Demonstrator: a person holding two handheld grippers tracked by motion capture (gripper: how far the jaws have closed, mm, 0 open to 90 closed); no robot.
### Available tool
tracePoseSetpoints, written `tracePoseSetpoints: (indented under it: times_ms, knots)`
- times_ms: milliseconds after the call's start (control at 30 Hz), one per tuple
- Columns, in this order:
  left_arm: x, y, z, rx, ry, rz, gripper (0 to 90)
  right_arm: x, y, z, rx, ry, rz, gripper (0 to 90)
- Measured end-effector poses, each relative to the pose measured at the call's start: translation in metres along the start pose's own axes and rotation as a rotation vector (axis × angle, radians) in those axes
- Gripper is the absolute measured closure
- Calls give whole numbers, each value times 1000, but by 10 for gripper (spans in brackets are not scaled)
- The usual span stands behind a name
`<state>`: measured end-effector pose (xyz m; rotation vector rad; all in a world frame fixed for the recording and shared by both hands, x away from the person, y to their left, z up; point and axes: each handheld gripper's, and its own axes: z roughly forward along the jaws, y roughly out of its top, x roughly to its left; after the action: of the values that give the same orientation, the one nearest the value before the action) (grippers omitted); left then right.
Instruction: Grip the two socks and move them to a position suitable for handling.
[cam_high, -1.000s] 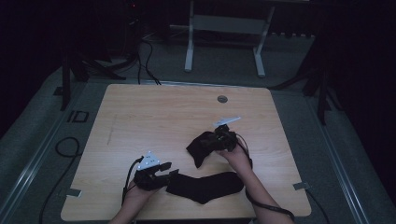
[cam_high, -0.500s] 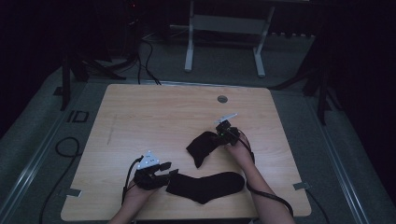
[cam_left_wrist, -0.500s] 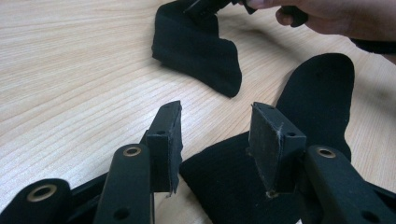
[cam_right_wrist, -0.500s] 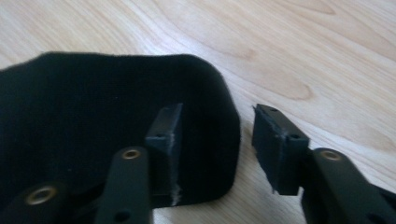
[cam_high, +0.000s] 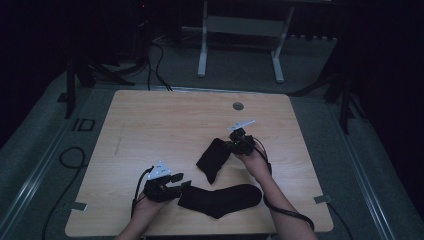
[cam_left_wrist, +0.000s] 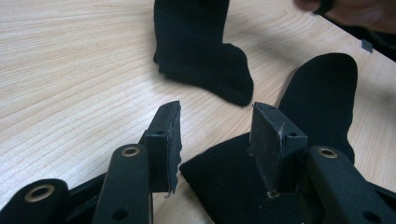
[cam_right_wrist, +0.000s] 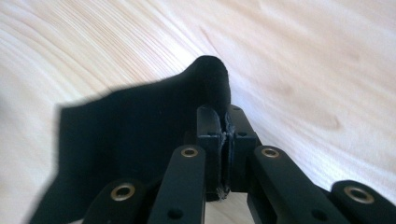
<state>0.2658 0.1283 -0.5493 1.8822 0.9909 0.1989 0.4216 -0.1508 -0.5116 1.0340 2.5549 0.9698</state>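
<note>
The wooden table (cam_high: 165, 125) has two black socks on it: one sock (cam_high: 220, 200) near the front, another sock (cam_high: 212, 159) just behind.

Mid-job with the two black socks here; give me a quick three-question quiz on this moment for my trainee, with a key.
1. True or false: the right gripper has its jaws closed on the edge of the farther sock.
2. Multiple choice: the left gripper is
A) shut on the nearer sock
B) open, jaws over that sock's edge
C) lifted far above the table
3. Fill in: the two socks lie ____ each other, with bare wood between them.

Key
1. True; the right gripper view shows the jaws pinched together on black fabric.
2. B; the left gripper view shows a clear gap between the jaws.
3. apart from.
</note>
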Motion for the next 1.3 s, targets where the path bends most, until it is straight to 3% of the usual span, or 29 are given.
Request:
tracePoseSetpoints:
  times_ms: [100,200,233,333,433,567,767,900,1200,1300]
  knots:
    - [0,1,2,2,0,2,540,8,10,-16,-45,34,-11,868]
    - [1,1,4,-3,-5,7,540,11,13,-20,-56,41,-12,868]
    - [1,1,4,-4,-5,7,539,18,22,-33,-88,69,-21,868]
    - [5,2,7,-6,2,10,539,26,32,-48,-125,95,-41,868]
    - [9,4,13,6,6,2,505,35,40,-60,-148,112,-55,868]
    - [10,4,23,35,30,26,439,40,50,-73,-195,144,-45,867]
    - [14,9,29,-7,54,25,420,48,64,-89,-253,180,-30,868]
    - [19,11,30,-38,98,-1,406,55,72,-99,-289,210,-27,867]
    - [31,4,23,-82,224,-60,357,77,90,-115,-329,232,-93,867]
    - [40,2,18,-97,200,-109,357,82,94,-120,-339,242,-116,867]
